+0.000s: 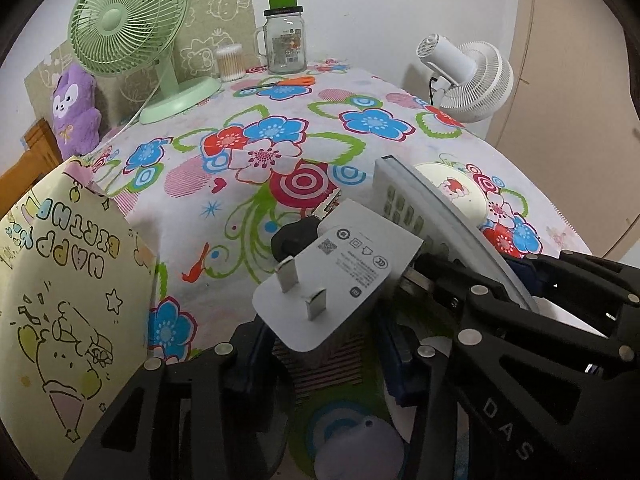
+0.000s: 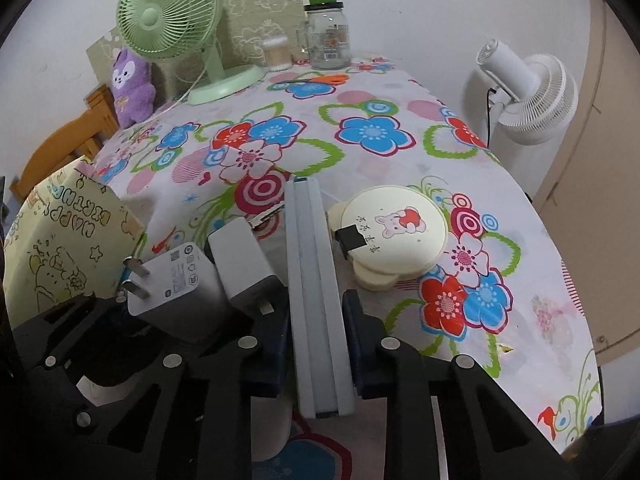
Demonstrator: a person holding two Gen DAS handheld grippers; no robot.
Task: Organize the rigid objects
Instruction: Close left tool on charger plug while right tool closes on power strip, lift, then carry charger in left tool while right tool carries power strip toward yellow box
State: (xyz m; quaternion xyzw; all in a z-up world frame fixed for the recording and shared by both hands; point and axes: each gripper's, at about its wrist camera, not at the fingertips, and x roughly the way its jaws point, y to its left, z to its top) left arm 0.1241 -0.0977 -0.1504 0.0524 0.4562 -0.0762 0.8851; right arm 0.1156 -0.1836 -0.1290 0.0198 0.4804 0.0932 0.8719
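Far left: yellow birthday box (image 2: 60,248) at the surface (image 2: 360,160) edge, likely the bin for the loose items, though that's a guess. Next, left gripper (image 1: 320,344) has its jaws clamped on the white charger (image 1: 340,276), prongs facing the camera, body lifted clear of the cloth; held by the sides so it can be dropped in or set down flat. Pose: angled up and forward, close beside the other tool. A second grey adapter (image 2: 244,264) sits just beside the charger; can't tell if it's resting or attached. Centre: right gripper (image 2: 320,356) jaws closed on the long grey remote (image 2: 316,280), gripped edge-on near its near end, so the rest cantilevers forward over the surface. Pose: roughly level, pointing toward the far wall. Right of that: round cream mirror case (image 2: 394,236) lying flat, untouched. Green fan (image 2: 172,16), jar (image 2: 328,40) and plush (image 2: 130,88) at the back, well apart.
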